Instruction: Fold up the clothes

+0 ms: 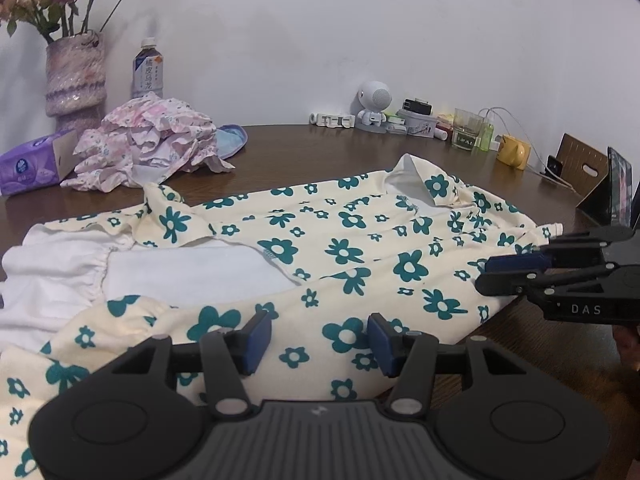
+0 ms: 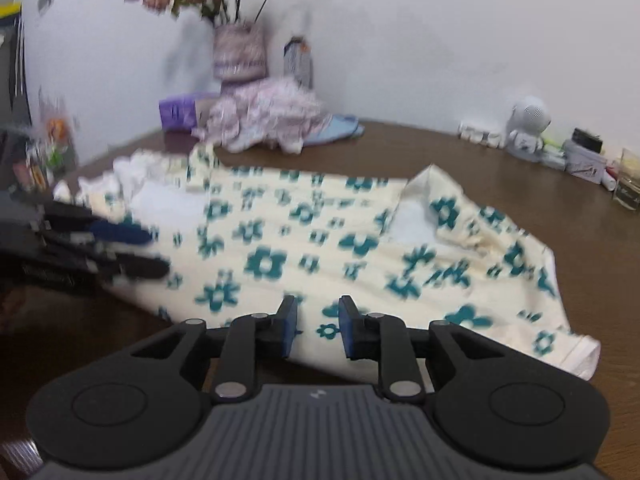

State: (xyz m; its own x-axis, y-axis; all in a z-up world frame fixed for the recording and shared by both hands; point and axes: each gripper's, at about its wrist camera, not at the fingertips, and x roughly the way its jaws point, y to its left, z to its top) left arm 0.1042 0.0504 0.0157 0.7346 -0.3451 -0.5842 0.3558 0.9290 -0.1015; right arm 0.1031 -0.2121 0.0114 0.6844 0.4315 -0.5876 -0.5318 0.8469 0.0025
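A dark brown wooden table stands against a plain white wall, its front edge nearest both cameras. Over that front edge, the left gripper hovers with its blue pads parted, nothing pressed between them, above the near hem of a cream dress with teal flowers. The right gripper hangs over the same garment's front border, its jaws narrowed but apart, with no cloth visibly pinched; its view is blurred.

The dress lies spread flat across the middle of the table, its long axis running side to side along the front edge. In the left wrist view the white lining and gathered end lie towards the table's left side and the collar end towards the right. Bare wood shows along the right side and in a strip behind the dress.

Farther back, a crumpled pink floral garment is heaped near the back left corner, beside a purple tissue pack, a vase of flowers and a drink bottle. Along the back edge stand a small white robot figure and a yellow mug.
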